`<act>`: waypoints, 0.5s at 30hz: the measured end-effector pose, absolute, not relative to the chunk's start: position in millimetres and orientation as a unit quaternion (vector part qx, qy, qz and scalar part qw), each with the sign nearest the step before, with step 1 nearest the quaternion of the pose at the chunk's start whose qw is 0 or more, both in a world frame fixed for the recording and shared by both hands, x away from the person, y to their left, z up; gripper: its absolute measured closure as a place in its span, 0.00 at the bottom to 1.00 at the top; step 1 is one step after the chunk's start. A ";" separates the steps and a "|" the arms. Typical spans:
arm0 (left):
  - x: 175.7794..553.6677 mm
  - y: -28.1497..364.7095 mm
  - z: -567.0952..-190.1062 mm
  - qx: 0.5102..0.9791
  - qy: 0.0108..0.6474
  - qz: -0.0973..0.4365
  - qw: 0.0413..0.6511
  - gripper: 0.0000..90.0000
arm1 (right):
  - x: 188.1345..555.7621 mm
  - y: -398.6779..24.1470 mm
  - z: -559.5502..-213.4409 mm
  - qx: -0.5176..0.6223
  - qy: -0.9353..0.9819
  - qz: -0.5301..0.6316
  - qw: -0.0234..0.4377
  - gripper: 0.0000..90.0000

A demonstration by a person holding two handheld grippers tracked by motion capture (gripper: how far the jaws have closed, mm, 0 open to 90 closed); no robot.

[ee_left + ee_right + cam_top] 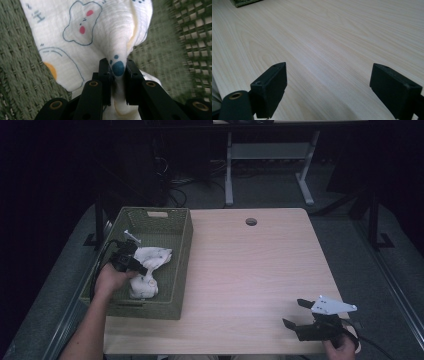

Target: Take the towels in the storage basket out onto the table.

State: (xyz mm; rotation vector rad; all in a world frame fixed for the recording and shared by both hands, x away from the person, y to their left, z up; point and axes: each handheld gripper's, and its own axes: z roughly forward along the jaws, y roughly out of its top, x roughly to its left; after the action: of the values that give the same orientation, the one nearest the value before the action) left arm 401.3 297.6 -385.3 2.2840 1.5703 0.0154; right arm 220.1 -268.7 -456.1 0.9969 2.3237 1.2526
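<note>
A white cloth (148,267) printed with blue outlines, red dots and an orange patch lies in the green woven basket (181,265) at the table's left. My left gripper (139,268) reaches into the basket from its left side. In the left gripper view its jaws pinch a raised fold of the cloth (117,65), and the left gripper (118,75) is shut on it. My right gripper (292,314) rests near the table's front right corner, jaws wide apart. In the right gripper view the right gripper (352,85) has only bare wood between its fingers.
The light wooden table (250,270) has a round cable hole (251,221) at the back. A corner of the basket (244,2) peeks in at the top left of the right gripper view. Desk legs and cables stand on the floor behind.
</note>
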 end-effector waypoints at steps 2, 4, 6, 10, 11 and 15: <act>400.1 301.0 -381.4 0.805 0.560 0.005 0.198 0.87 | 219.5 -269.1 -456.1 0.355 0.810 0.438 0.158 0.16; 398.9 303.5 -378.7 0.798 0.565 0.009 0.209 0.87 | 220.1 -270.2 -457.3 0.356 0.810 0.439 0.160 0.16; 397.6 304.6 -377.1 0.795 0.566 0.009 0.220 0.87 | 220.6 -270.5 -458.1 0.357 0.810 0.437 0.160 0.16; 394.5 307.2 -372.3 0.784 0.565 -0.002 0.257 0.87 | 220.8 -271.0 -456.9 0.357 0.810 0.437 0.162 0.16; 394.3 307.6 -371.4 0.784 0.564 -0.003 0.261 0.87 | 221.2 -271.2 -457.0 0.360 0.807 0.438 0.164 0.16; 392.5 311.6 -365.5 0.770 0.569 -0.008 0.289 0.87 | 224.3 -270.5 -458.7 0.365 0.807 0.434 0.165 0.16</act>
State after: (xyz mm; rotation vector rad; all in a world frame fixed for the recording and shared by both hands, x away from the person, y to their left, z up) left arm 392.5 311.6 -365.5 2.0556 1.5175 -0.0210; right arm 224.3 -270.5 -458.7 1.0396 2.2990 1.2363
